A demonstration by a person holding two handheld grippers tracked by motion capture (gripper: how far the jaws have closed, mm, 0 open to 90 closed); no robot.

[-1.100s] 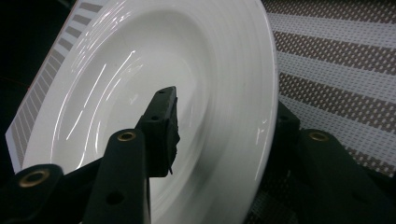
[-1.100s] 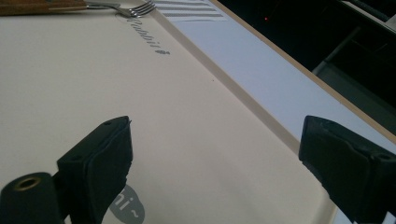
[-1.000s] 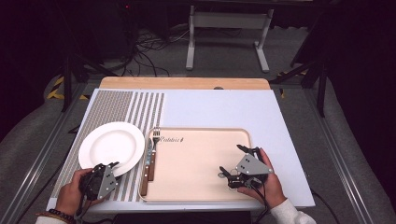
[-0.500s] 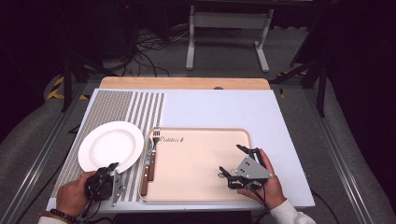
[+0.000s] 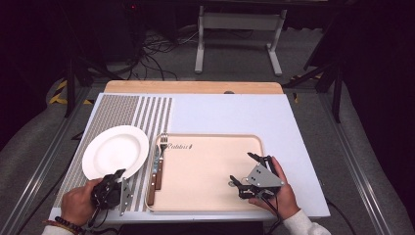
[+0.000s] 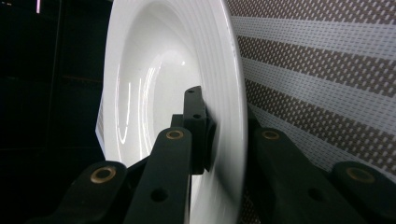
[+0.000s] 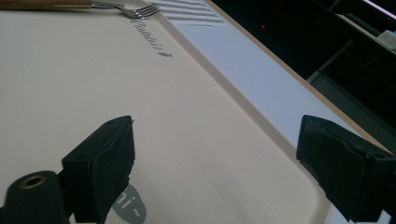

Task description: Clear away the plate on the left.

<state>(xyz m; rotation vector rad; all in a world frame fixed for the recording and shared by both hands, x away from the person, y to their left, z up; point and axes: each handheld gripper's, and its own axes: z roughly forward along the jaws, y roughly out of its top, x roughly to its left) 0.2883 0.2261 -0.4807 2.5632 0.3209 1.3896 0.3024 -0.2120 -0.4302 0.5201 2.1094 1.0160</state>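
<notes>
High view: fork (image 5: 162,147), knife (image 5: 155,164) beside plate (image 5: 115,151).

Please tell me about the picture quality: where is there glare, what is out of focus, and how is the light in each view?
High view: table evenly lit, surroundings dark. Left gripper view: bright glare streaks on the white plate; its near rim by the jaws is blurred. Right gripper view: the close jaws look soft, the fork farther off is sharper, and the tray shows no glare.

Glossy white plate (image 6: 154,84), seemingly ceramic; matt beige tray (image 5: 210,196); wood-handled fork (image 5: 155,169).
</notes>
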